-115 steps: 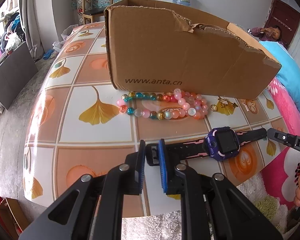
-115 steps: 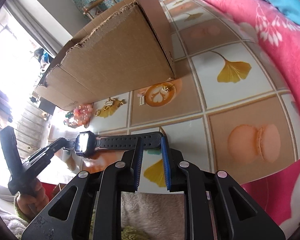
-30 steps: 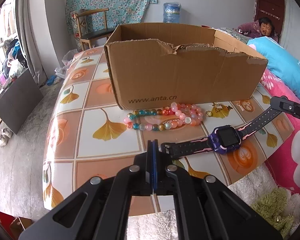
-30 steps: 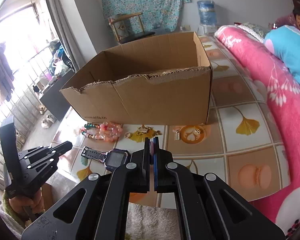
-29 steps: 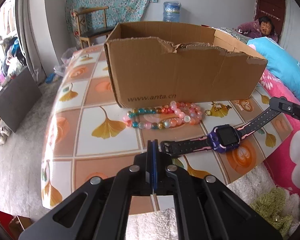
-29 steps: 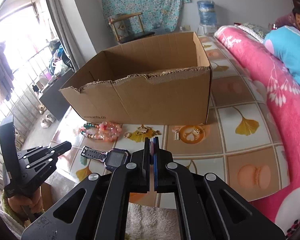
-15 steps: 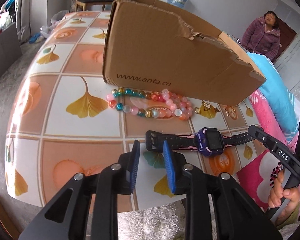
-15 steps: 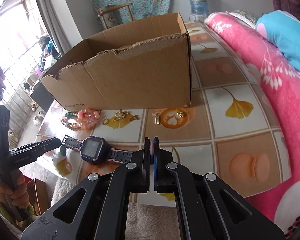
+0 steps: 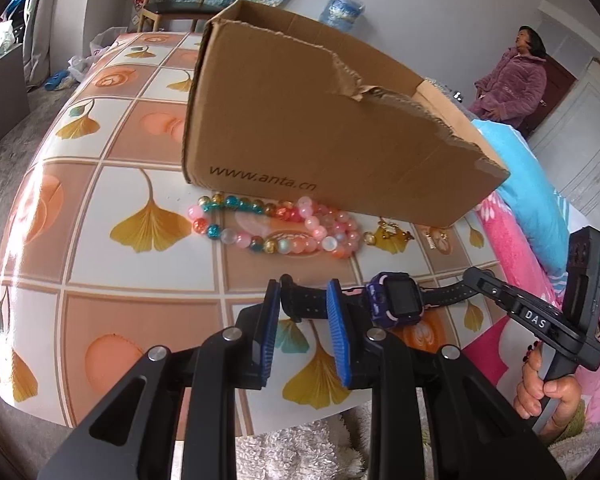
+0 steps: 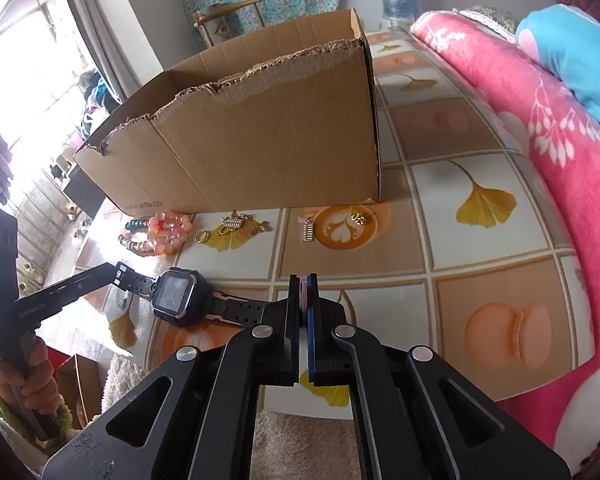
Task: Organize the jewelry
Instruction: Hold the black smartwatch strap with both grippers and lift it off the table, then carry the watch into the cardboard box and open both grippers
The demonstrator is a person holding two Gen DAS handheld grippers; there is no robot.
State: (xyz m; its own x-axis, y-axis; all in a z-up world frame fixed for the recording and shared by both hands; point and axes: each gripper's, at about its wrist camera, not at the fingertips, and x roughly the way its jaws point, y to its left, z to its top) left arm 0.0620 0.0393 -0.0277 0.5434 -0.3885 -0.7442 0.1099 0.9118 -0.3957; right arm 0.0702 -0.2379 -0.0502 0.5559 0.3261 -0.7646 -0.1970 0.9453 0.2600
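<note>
Pinching one perforated rubber strap end of the purple square-faced smartwatch (image 10: 178,297), right gripper (image 10: 304,280) is clamped tight. Left gripper (image 9: 303,298), slightly parted, straddles the far strap end without pressing it, above the glossy tiled tabletop (image 9: 99,216), near the torn corrugated cardboard box (image 9: 320,140).

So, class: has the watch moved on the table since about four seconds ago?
Cannot tell: the watch lies near the table edge, below the beads, as before; the shifting camera hides small moves.
</note>
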